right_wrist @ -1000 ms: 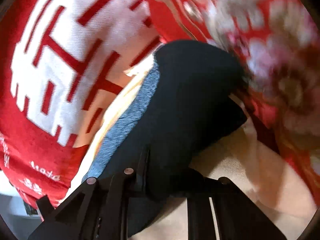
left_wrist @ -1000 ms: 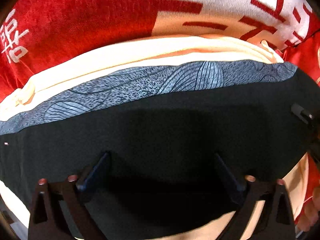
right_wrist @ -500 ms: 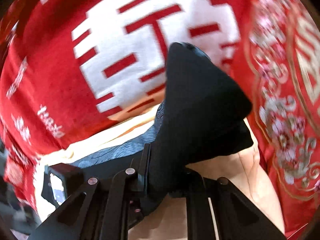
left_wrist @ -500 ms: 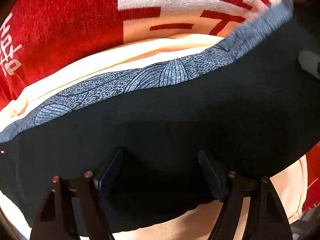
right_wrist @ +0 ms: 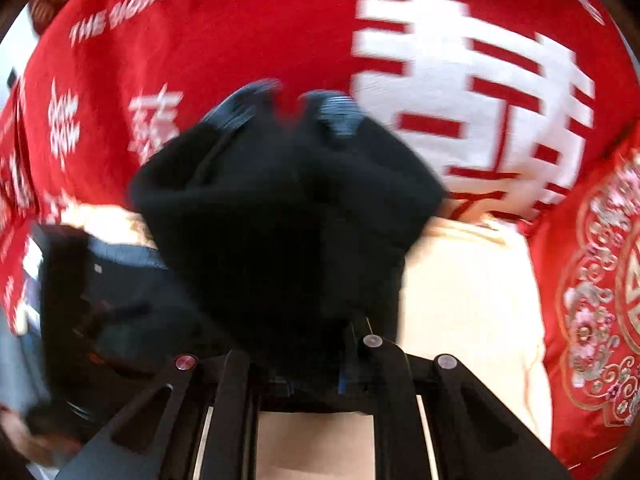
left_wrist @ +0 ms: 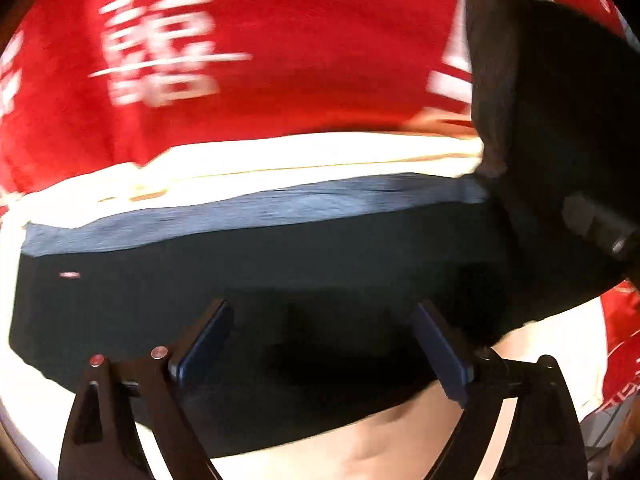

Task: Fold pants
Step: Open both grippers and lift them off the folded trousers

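The black pants (left_wrist: 280, 264) with a grey patterned waistband (left_wrist: 256, 212) lie on a cream cloth (left_wrist: 280, 156) over red bedding. My left gripper (left_wrist: 324, 344) is open, its fingers spread just above the black fabric. My right gripper (right_wrist: 304, 344) is shut on a bunched end of the pants (right_wrist: 280, 208) and holds it lifted. That lifted end shows at the upper right of the left wrist view (left_wrist: 560, 100). The right gripper's body also shows there (left_wrist: 600, 228).
A red blanket (right_wrist: 240, 32) with large white characters covers the surface behind. An embroidered red cushion (right_wrist: 592, 300) lies at the right. The cream cloth (right_wrist: 472, 288) spreads under the pants.
My right gripper has lifted the pants' end and carried it leftward over the rest of the pants. The left gripper stays open and has shifted left.
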### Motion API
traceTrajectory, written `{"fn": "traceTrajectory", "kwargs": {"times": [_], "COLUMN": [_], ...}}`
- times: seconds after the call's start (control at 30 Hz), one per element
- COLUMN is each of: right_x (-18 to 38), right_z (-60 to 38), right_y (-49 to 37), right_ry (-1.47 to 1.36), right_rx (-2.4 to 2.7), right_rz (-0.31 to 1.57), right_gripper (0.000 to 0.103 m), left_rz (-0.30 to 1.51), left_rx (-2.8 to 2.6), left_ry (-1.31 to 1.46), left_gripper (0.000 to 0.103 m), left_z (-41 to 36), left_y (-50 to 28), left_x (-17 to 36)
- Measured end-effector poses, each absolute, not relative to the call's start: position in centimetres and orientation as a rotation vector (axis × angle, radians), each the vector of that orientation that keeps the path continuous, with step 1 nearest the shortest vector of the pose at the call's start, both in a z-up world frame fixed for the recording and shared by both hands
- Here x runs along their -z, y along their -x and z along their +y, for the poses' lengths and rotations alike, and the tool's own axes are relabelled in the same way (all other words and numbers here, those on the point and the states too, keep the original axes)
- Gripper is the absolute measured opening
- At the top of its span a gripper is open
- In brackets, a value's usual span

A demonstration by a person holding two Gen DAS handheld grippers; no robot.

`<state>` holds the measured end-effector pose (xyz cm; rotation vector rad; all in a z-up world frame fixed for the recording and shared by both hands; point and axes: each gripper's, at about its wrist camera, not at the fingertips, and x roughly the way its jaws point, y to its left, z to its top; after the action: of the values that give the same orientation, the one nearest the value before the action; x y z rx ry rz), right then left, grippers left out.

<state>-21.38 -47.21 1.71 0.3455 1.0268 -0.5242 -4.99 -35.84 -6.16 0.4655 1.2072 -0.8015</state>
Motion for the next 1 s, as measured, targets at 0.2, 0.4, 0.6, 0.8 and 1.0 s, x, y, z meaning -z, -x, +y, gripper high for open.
{"fn": "traceTrajectory", "kwargs": {"times": [0.2,0.4,0.6,0.8,1.0], "right_x": [5.2,7.9,2.3,1.3,2.7], "right_z": [-40.2,-33.9,-32.8,-38.9,-42.6], "right_y": [15.3,14.0,18.0,22.7,27.1], "right_ry": [-0.231,0.03,-0.133,-0.372,-0.536], "right_rx": [0.569,0.611,0.468,0.545,0.612], "right_rz": [1.205,1.294,1.205,1.205,1.196], "right_gripper": [0.026,0.053,0.062,0.062,0.062], "left_rz": [1.196,1.226,1.265,1.368,1.397], "left_rx": [0.648,0.578,0.667,0.961,1.025], "left_ry": [-0.466,-0.458,-0.408,-0.35,-0.339], "left_gripper": [0.092,0.092,0.092,0.092,0.092], "left_z": [-27.9,-23.6,-24.9,-30.5,-34.5], "left_y": [-1.8,-5.4,-5.3,-1.3,-0.2], "left_x": [6.6,7.9,6.8,5.3,6.8]}}
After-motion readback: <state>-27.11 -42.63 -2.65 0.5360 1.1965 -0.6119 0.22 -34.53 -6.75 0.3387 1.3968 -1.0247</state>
